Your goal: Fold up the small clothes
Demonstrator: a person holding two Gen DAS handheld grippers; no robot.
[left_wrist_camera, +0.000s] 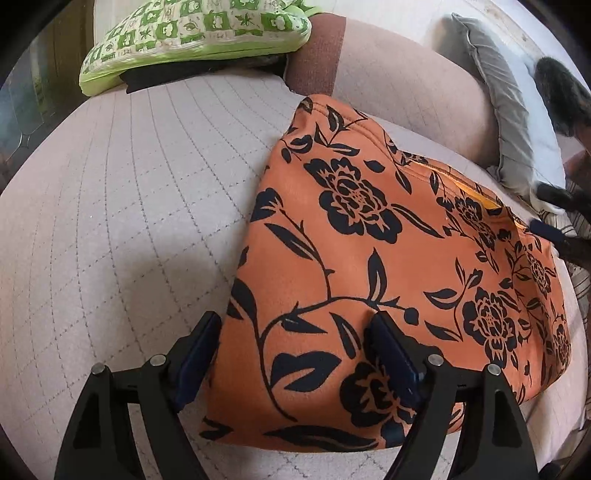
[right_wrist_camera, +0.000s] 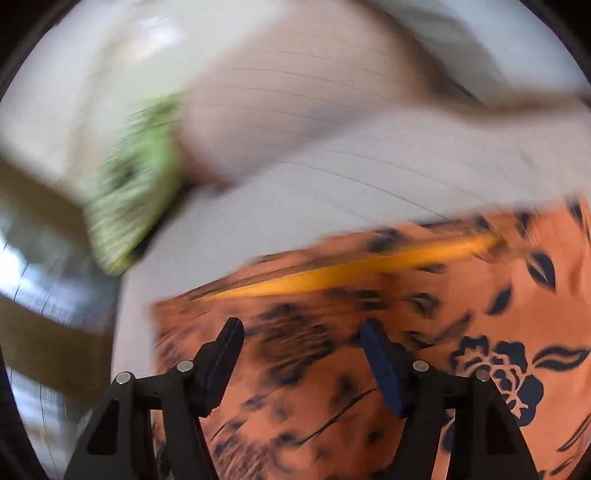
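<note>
An orange garment (left_wrist_camera: 369, 258) printed with black flowers lies flat on a pale quilted sofa seat (left_wrist_camera: 129, 221); it is the landmark here. The left tongs (left_wrist_camera: 295, 321) hang over its near left corner, jaws wide and gripping nothing: one finger sits just off the garment's left edge, the other above the print. The right tongs (right_wrist_camera: 301, 326), seen in a blurred picture, stand over the same garment (right_wrist_camera: 461, 314), jaws apart with no cloth pinched. Beyond the garment's far left, a green checked cushion (left_wrist_camera: 199, 33) rests at the seat's back.
</note>
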